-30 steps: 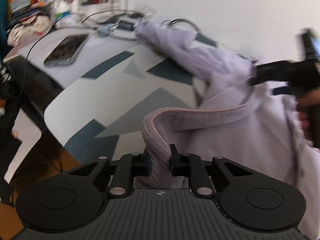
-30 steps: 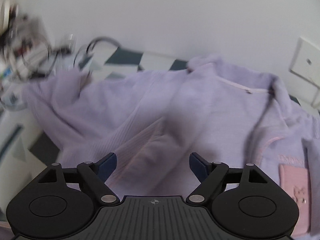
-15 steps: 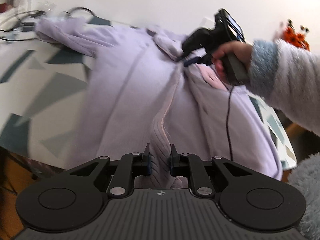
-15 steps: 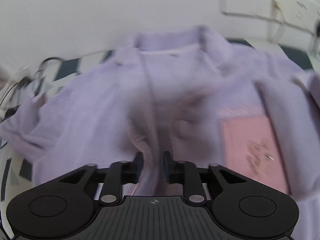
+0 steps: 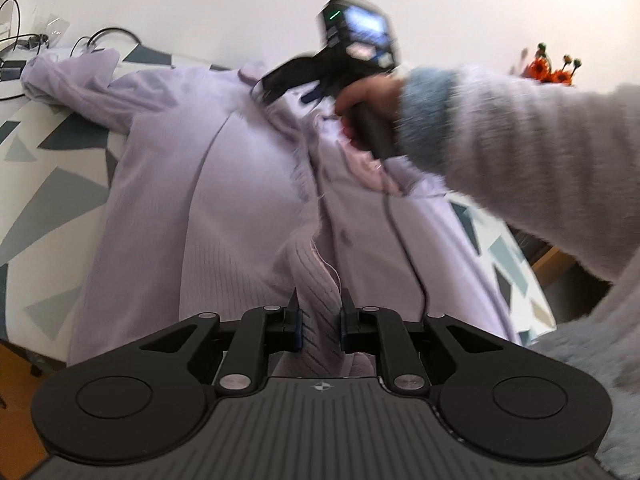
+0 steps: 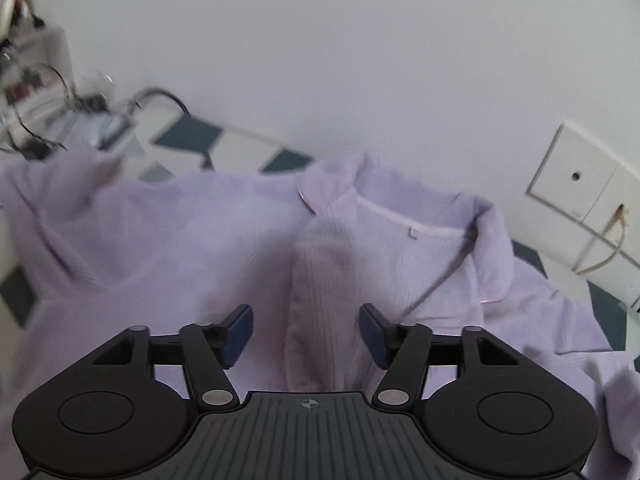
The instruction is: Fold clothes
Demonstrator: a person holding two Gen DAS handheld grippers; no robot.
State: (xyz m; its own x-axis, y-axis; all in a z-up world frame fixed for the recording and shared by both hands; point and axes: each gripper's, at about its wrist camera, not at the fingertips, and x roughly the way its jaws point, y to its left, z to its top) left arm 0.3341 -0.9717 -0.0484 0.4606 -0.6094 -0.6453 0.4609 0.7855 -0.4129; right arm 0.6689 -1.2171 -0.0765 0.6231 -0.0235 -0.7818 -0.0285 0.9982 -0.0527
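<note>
A lavender ribbed cardigan (image 5: 168,184) lies spread face-up across the table (image 5: 36,184), which wears a cloth of grey and teal triangles; the collar (image 6: 404,216) points toward 12 o'clock, close to the white wall, and one sleeve trails off toward 10 o'clock by some cables.

The left claw (image 5: 319,316) is clamped on the cardigan's front edge near the hem, at 6 o'clock, with a ribbed fold of cloth pinched between its fingers. The right claw (image 6: 306,336) sits up by the collar with its jaws apart. They have just been opening, and the front placket runs between them without either pad pressing on it. In the left wrist view the person's right hand (image 5: 368,100), in a fuzzy grey sleeve, holds that tool over the chest of the garment.

The step in hand looks like straightening the front opening before any fold is made. To do it well, the left claw should keep its hold and draw gently toward 6 o'clock so the placket lies taut and straight. The right claw would do best to close on the same edge just below the collar, taking only the top layer. Both front panels should lie flat and meet along the middle. Pulling hard risks dragging the whole cardigan toward the table's near edge.
</note>
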